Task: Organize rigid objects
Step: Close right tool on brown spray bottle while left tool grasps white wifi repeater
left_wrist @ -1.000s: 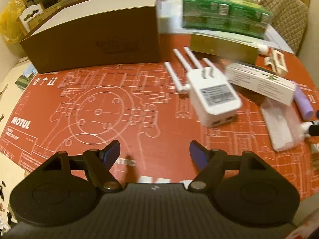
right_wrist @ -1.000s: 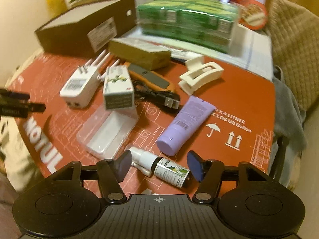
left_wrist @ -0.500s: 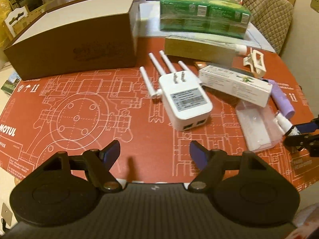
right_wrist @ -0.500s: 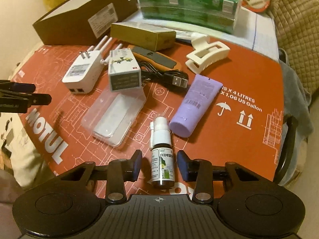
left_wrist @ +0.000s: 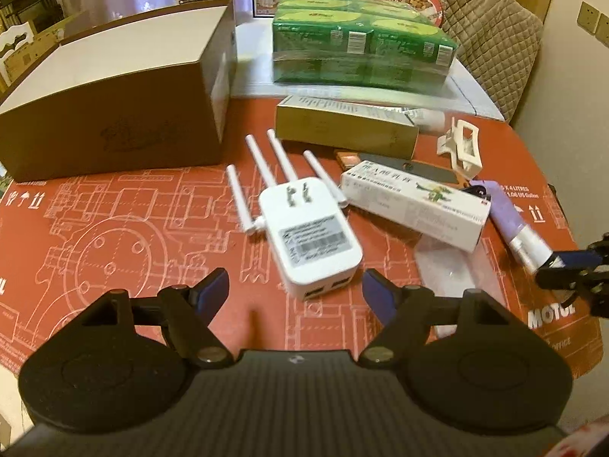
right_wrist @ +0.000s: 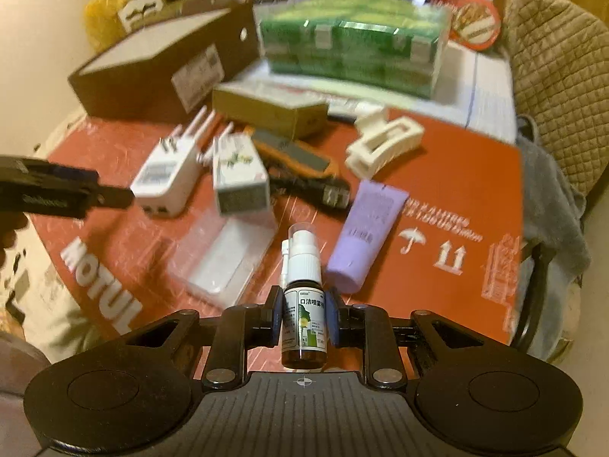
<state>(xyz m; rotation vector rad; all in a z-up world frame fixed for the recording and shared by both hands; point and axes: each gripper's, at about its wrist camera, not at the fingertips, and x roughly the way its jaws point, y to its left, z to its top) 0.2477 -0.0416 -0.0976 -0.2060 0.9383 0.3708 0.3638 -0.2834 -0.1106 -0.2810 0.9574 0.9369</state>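
Note:
My right gripper (right_wrist: 303, 314) is shut on a small brown spray bottle (right_wrist: 303, 323) with a white nozzle and a clear cap, held above the red mat. My left gripper (left_wrist: 295, 289) is open and empty, just in front of a white plug-in router (left_wrist: 310, 232) with several antennas. The router also shows in the right wrist view (right_wrist: 165, 175). Beside it lie a white medicine carton (left_wrist: 415, 203), a clear plastic case (right_wrist: 224, 257), a purple tube (right_wrist: 363, 234) and a cream hair claw (right_wrist: 382, 143). The right gripper shows at the left wrist view's right edge (left_wrist: 571, 266).
A large brown open box (left_wrist: 114, 103) stands at the back left. A gold carton (left_wrist: 346, 129), a green wrapped pack (left_wrist: 361, 49), an orange-and-grey tool (right_wrist: 293, 150) and a black USB cable (right_wrist: 323, 192) lie behind. A quilted chair (right_wrist: 559, 87) stands at the right.
My right gripper has closed on the spray bottle and lifted it off the mat. My left gripper has moved closer to the router and stays open.

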